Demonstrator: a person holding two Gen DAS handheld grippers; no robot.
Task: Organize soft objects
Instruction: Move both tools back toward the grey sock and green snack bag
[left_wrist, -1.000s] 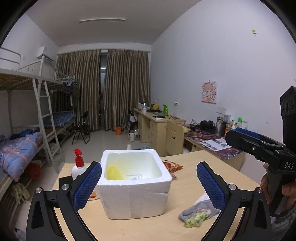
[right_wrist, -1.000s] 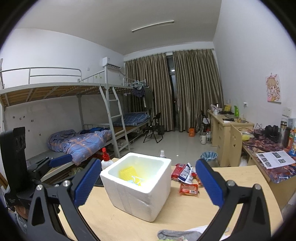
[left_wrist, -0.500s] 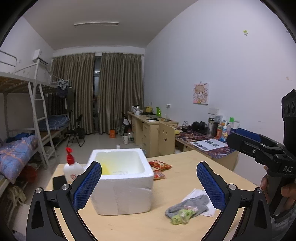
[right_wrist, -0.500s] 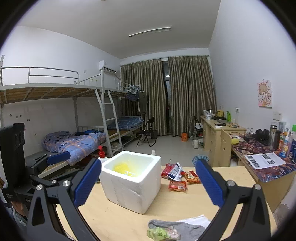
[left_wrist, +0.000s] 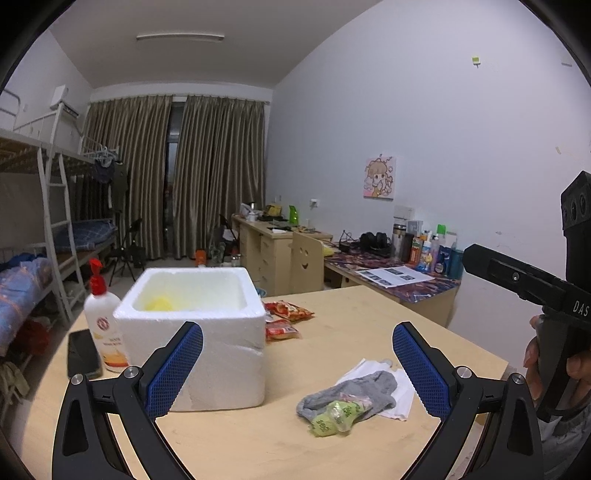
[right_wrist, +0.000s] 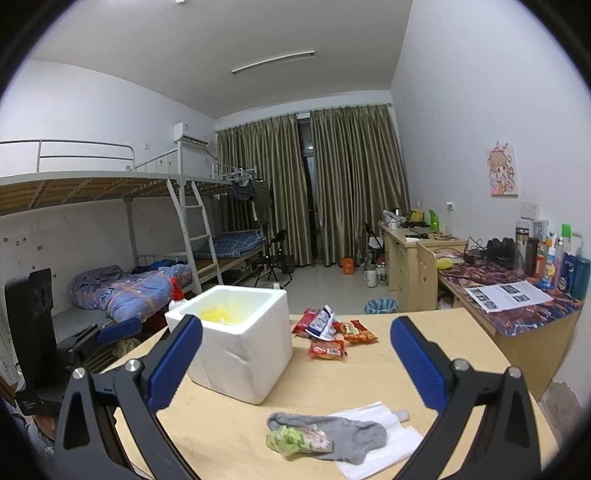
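Beside foam box (left_wrist: 207, 332): lotion bottle (left_wrist: 103, 328); phone (left_wrist: 83, 352); snack packets (right_wrist: 332, 332)

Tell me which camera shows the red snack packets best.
The right wrist view: the red snack packets lie fully exposed beside the foam box. In the left wrist view the packets sit partly hidden behind the box.

Two handheld grippers, alike in build. Left gripper (left_wrist: 297, 367): black plastic arms forking into a wide V, silver round-headed screws at the joints, triangular cut-outs in the lower arms, fingers (left_wrist: 173, 369) faced with blue cross-hatched pads. Right gripper (right_wrist: 295, 363): same black frame, same silver screws, same blue textured pads. Seen from the left wrist camera, white letters "DAS" on its black body, a hand (left_wrist: 554, 365) around the grip.
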